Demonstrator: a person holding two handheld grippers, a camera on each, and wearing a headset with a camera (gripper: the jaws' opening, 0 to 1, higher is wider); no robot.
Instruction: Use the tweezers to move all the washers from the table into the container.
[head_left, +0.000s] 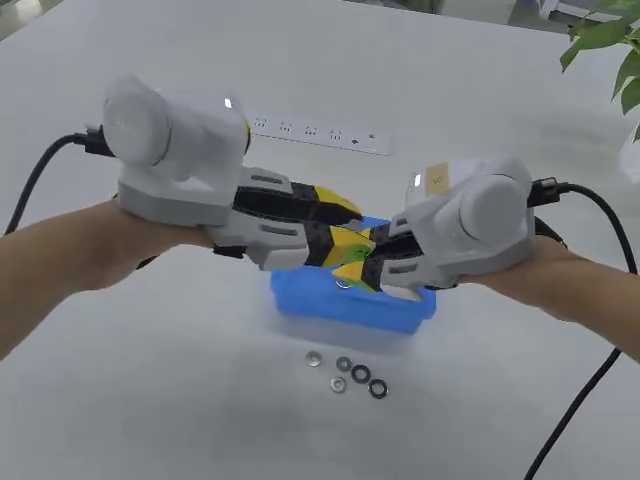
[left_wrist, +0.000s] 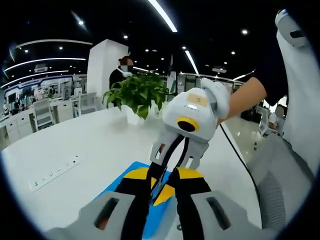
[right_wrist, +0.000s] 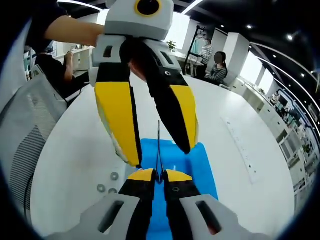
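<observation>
Washers (head_left: 345, 372) lie in a loose cluster on the white counter (head_left: 150, 400), just in front of the blue container (head_left: 340, 308) on the person's side and apart from its wall. In the right gripper view a few of them (right_wrist: 107, 184) sit beside the container's (right_wrist: 202, 172) left edge.

Both tools meet tip to tip above the container, hiding much of its top in the head view. The right tool (head_left: 372, 262) has its jaws pressed together on the tweezers (right_wrist: 158, 145), which stand up thin and dark from between its yellow tips. The left tool (head_left: 345, 235) faces it with jaws spread, one finger on each side of the tweezers (whether either pad touches them cannot be told).

Behind the container a white power strip (head_left: 320, 133) lies flat on the counter, well apart. A leafy plant (head_left: 610, 50) reaches in at the far right corner. Black cables (head_left: 590, 390) trail from each tool across the counter. A grey mesh chair (right_wrist: 25, 130) stands beyond the counter's edge.
</observation>
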